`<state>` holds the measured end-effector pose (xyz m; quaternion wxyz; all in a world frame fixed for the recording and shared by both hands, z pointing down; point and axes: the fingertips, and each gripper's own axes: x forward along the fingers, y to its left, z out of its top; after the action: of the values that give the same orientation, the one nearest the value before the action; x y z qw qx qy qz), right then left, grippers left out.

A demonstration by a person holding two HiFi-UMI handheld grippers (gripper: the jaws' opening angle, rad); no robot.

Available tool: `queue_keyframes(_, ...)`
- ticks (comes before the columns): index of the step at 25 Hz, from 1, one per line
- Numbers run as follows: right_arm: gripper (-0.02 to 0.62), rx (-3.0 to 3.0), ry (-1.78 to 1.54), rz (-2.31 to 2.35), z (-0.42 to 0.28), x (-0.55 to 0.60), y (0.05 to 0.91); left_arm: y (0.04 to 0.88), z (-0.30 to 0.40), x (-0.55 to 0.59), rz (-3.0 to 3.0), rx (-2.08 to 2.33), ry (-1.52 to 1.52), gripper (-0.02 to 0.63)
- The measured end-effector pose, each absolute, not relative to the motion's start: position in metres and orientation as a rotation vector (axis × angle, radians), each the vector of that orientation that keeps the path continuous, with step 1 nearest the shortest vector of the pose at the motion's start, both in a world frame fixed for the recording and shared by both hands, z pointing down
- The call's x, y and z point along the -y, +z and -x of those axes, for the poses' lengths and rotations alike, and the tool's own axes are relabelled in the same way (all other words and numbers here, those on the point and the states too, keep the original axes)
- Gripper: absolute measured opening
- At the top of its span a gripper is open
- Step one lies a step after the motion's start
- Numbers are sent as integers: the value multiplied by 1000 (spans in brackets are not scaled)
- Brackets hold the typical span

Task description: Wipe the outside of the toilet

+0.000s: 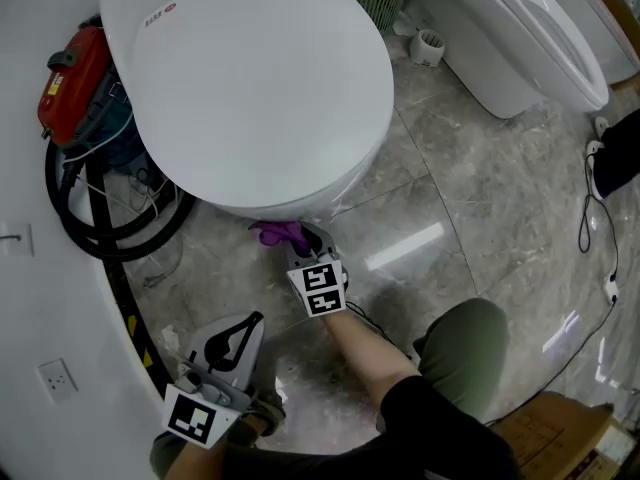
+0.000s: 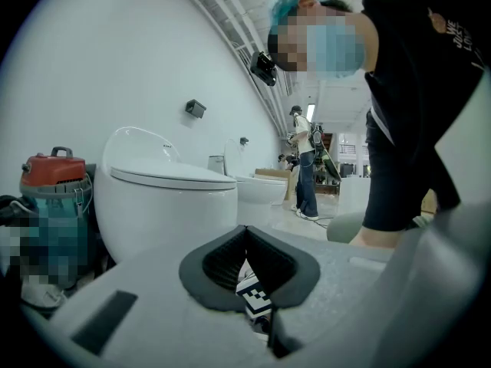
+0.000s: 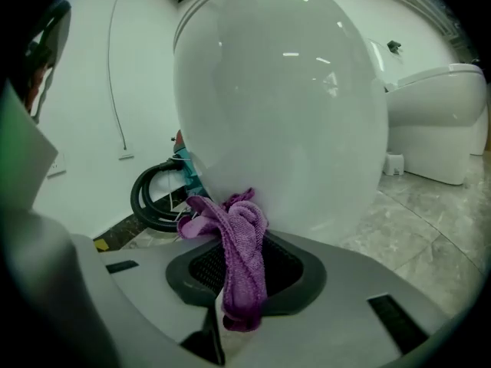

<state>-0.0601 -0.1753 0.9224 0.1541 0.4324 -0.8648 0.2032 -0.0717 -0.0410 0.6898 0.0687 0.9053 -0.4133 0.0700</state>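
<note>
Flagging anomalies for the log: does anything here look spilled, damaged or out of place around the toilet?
Nothing spilled or damaged. The toilet has its lid shut, and the right gripper holds the purple cloth at its front. Only clutter: a black hose lies coiled on the floor beside it.

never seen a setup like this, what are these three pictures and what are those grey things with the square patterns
No robot here: a person holds a two-jaw gripper in each hand. The head view looks down from their head; the other two cameras ride on the grippers, looking along the jaws. The patterned cubes are gripper parts. The right gripper is shut on a purple cloth close to the lower front of the white toilet; touching or not, I can't tell. The left gripper is shut and empty, low over the tiled floor.
</note>
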Motion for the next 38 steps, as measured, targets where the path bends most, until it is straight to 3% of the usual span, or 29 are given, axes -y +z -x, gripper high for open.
queue_keyframes(11, 89, 2248, 554, -1541, -74, 232, 938, 692, 64, 42, -2734, 1225, 234, 8)
queue_keyframes(18, 87, 2105, 502, -1620, -122, 305, 930, 689, 62, 36, -2742, 1227, 235, 8)
queue_keyframes(24, 88, 2085, 472, -1644, -137, 324, 916, 682, 60, 34, -2752, 1224, 212, 8)
queue_keyframes(38, 89, 2095, 590, -1825, -118, 222, 900, 647, 79, 37, -2856, 1296, 133, 8)
